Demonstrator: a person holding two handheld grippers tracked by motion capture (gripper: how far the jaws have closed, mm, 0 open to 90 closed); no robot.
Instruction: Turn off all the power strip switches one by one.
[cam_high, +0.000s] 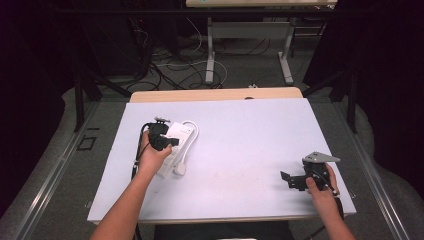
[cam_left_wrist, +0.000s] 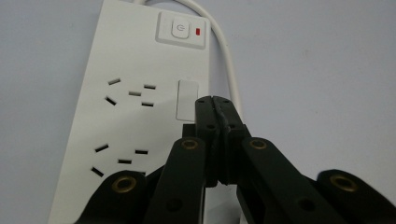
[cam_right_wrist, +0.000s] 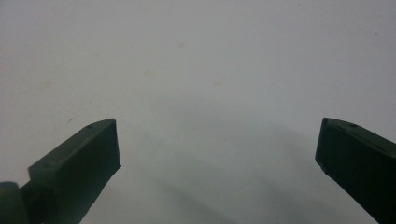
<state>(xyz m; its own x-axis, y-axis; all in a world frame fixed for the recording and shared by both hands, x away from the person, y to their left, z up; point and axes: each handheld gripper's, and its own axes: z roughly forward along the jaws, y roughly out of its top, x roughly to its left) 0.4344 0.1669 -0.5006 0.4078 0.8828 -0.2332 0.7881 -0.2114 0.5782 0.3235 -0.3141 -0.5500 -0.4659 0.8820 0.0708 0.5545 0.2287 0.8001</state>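
Note:
A white power strip lies on the left part of the table, its white cord looping beside it and its plug near its front end. In the left gripper view the power strip shows several socket slots, a power button and a red indicator. My left gripper hovers just over the strip's right edge, jaws pressed together with nothing between them. My left gripper sits over the strip in the high view. My right gripper stands open low over bare table at the front right, with my right gripper holding nothing.
The table has a pale lilac-white cover and a wooden far edge. Beyond it are a floor with cables and the legs of another table. Dark curtains flank both sides.

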